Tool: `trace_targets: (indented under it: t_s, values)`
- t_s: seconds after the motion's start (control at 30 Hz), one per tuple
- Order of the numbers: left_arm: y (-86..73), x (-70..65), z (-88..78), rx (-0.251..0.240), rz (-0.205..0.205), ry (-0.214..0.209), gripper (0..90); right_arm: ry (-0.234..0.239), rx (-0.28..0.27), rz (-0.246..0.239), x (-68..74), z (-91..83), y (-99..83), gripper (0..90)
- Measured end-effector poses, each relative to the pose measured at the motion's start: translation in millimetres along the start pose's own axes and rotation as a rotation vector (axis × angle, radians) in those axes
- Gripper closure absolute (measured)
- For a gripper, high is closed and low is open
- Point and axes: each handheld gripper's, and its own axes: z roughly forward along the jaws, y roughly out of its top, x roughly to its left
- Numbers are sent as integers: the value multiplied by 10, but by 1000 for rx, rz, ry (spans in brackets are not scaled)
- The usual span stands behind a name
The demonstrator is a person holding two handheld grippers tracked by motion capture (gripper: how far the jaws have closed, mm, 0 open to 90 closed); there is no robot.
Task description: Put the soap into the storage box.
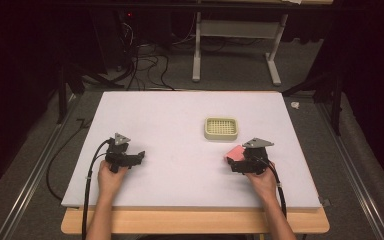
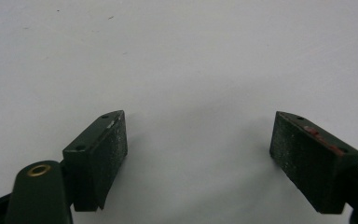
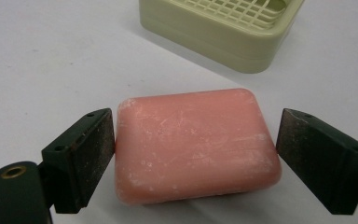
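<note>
A pink bar of soap (image 3: 193, 144) lies flat on the white table, between the jaws of my right gripper (image 3: 193, 149). The left jaw touches or nearly touches the bar; the right jaw stands a small gap off it, so the gripper is open. From above, the soap (image 1: 234, 152) shows just left of the right gripper (image 1: 236, 162). A pale green soap dish (image 1: 221, 128) with a grid top sits just beyond it, also seen as the dish (image 3: 223, 28) in the right gripper view. My left gripper (image 2: 198, 140) is open over bare table, at the left gripper (image 1: 139, 156) from above.
The white table top (image 1: 180, 130) rests on a wooden board (image 1: 195, 221) whose edge shows at the front. Cables and a table frame (image 1: 235, 45) lie on the floor beyond the far edge. A person's hands hold both grippers.
</note>
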Motion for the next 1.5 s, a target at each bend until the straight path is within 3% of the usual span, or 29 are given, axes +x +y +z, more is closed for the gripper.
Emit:
trace_targets:
  t_s: [0.77, 1.07, 1.5]
  values:
    - [0, -1, 0, 1, 0, 0, 193, 22, 59, 9, -17, 162, -42, 132]
    - [0, 1, 0, 0, 0, 0, 193, 24, 57, 3, -21, 159, -42, 135]
    - [0, 1, 1, 0, -1, -1, 193, 41, 48, 42, -76, 61, -11, 137]
